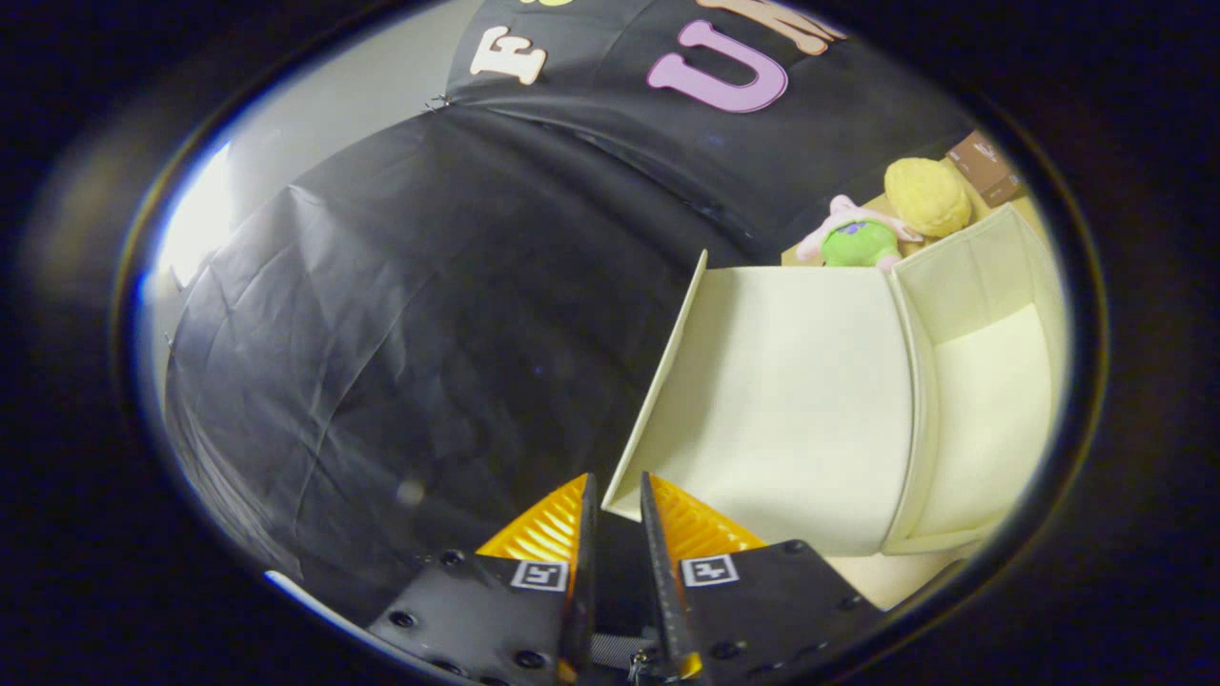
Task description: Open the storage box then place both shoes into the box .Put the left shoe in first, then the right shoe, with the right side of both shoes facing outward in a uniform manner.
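Swinging the lid (782,400) off the box (991,419), the gripper (620,491) is pinching its corner with nearly closed fingers; fetching the left shoe seemingly comes next.

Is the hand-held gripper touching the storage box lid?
Cannot tell. In the gripper view the hand-held gripper has its fingers close together near the lid's corner, but neither contact nor a gap shows plainly.
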`<action>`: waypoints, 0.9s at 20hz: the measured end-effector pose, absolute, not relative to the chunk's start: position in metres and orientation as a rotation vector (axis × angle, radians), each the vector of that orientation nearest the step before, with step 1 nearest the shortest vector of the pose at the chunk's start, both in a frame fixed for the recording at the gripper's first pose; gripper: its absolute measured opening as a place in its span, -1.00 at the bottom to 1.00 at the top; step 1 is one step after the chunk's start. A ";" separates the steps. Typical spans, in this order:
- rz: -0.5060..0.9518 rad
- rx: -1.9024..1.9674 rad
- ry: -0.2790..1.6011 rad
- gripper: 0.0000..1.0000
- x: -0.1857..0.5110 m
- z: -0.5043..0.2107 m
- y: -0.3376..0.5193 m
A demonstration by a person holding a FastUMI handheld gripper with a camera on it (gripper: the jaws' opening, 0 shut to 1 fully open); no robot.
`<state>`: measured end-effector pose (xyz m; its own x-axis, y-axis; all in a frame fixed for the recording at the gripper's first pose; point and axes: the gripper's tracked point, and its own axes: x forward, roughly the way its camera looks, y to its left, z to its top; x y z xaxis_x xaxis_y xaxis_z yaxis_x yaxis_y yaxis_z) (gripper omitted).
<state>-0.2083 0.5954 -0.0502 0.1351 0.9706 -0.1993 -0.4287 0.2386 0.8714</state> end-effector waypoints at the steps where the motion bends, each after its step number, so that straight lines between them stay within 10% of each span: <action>1: 1.159 0.739 0.910 -0.06 -0.205 -0.054 0.591; 4: 1.128 0.720 0.869 0.99 -0.194 -0.055 0.583; 18: 0.811 0.582 0.705 1.00 -0.067 -0.075 0.425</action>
